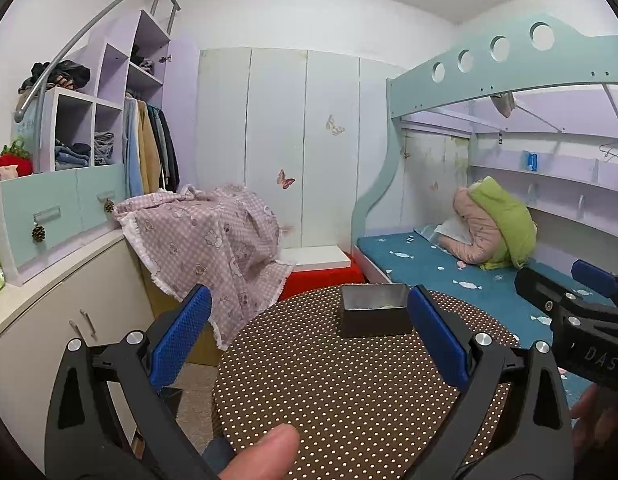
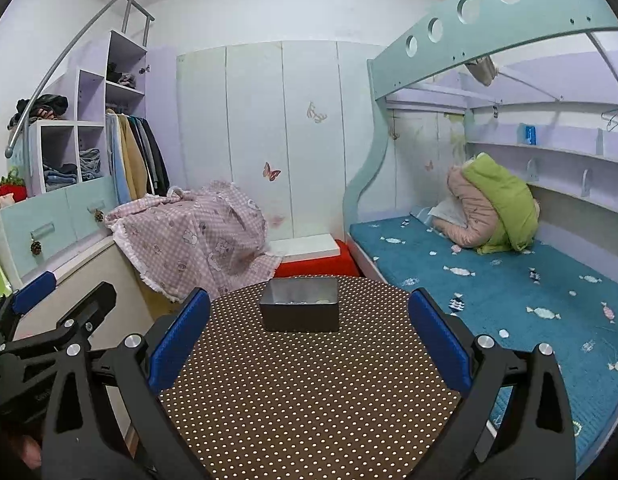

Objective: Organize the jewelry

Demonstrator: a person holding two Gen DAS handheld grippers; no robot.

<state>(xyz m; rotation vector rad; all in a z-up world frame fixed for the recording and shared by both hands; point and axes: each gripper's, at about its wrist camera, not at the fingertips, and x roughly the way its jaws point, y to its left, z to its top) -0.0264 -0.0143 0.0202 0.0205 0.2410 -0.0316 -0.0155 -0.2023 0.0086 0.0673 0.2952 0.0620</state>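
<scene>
A small dark metal box [image 1: 375,312] stands open on the far side of a round brown table with white dots [image 1: 329,380]; pale small items lie inside it. It also shows in the right wrist view [image 2: 300,309] on the same table [image 2: 309,392]. My left gripper [image 1: 309,332] is open and empty, held above the near part of the table, well short of the box. My right gripper [image 2: 309,332] is open and empty too, above the table, short of the box. Each gripper shows at the edge of the other's view.
A pink checked cloth [image 1: 213,236] covers something left of the table. A white cabinet with teal drawers [image 1: 49,216] stands at the left. A bunk bed with a blue cover [image 2: 509,292] lies to the right. A red box [image 2: 317,266] sits behind the table.
</scene>
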